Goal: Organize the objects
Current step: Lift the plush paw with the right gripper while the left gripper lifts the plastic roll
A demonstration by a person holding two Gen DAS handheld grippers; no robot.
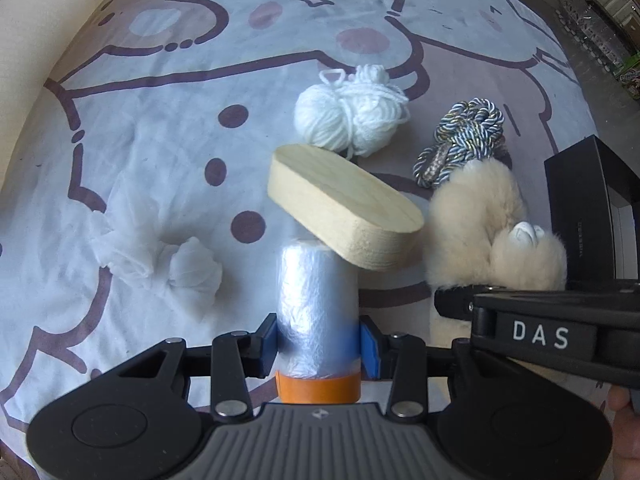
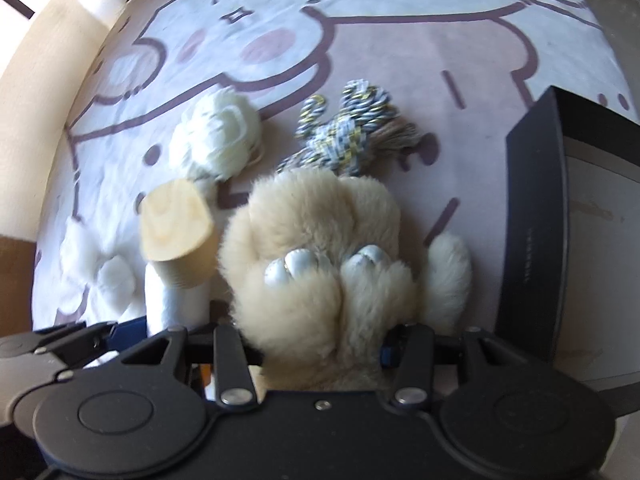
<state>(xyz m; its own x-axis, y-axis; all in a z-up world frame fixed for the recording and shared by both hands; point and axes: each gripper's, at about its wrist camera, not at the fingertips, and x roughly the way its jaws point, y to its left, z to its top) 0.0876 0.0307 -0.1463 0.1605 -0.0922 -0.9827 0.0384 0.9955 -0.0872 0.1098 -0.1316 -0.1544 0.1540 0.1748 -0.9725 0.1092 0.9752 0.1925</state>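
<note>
Plastic roll [image 1: 318, 296] clamped in left claw [image 1: 319, 338] | right claw [image 2: 322, 350] clamped on furry paw glove [image 2: 316, 248] | wooden block [image 1: 346, 208] atop roll

Lighting: soft daylight, fairly bright, cool bluish in the left wrist view, warmer and pinker in the right. Source: apparently far left, where a pale cushion [image 2: 52, 60] is washed out. Shadows: faint, soft-edged beside the wooden block [image 1: 344, 208]. Glare: mild sheen on the plastic-wrapped roll [image 1: 318, 300]. Blur: right view smeared, the yarn ball [image 2: 218, 140] and braided cord [image 2: 344, 128] indistinct; left view sharper. Distortion: strong fisheye curvature, printed bedsheet [image 1: 140, 80] bowing, corners dark.
</note>
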